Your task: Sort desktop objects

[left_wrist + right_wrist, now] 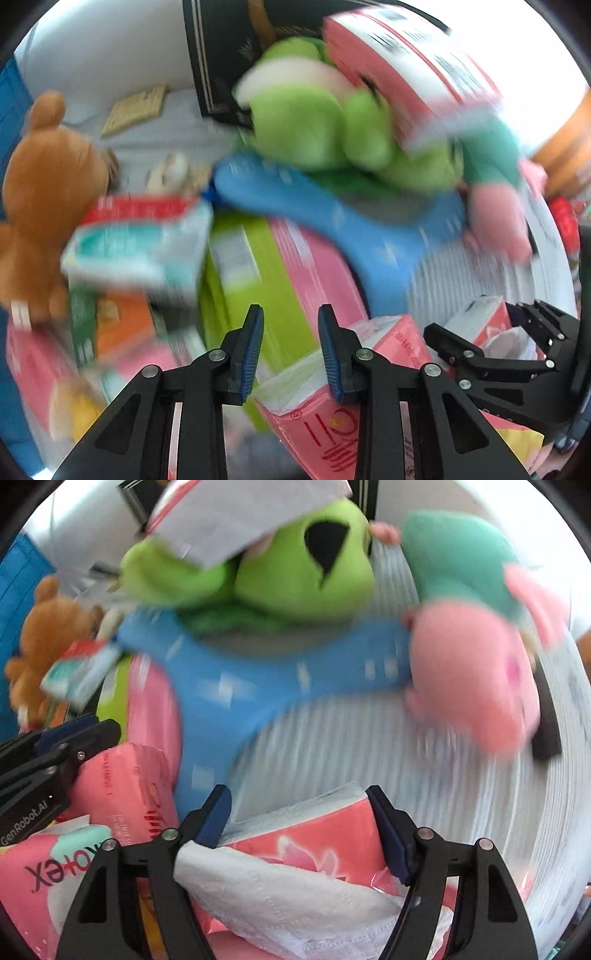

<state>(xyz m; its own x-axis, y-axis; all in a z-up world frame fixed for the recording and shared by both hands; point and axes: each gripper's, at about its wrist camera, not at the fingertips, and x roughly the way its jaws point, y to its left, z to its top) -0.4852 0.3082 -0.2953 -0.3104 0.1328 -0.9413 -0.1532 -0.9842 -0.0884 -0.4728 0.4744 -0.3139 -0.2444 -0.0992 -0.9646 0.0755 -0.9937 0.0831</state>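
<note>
My right gripper (pixel 299 812) is shut on a pink tissue pack (pixel 314 845) with a white tissue hanging out; it also shows in the left wrist view (pixel 487 325). My left gripper (pixel 291 332) is open and empty above a pink pack with red writing (pixel 317 413) and a green box (pixel 258 266). A green frog plush (pixel 295 572), a blue pouch (pixel 258 679) and a pink and teal plush (pixel 472 664) lie ahead. A brown bear plush (pixel 48 192) sits at the left.
A white ribbed basket (pixel 369 746) lies under the plush toys. A pink and white box (pixel 413 62) rests on the frog. A red and teal box (pixel 140 240), an orange box (pixel 122 325) and a pink Kotex pack (pixel 48 871) crowd the left. The views are motion-blurred.
</note>
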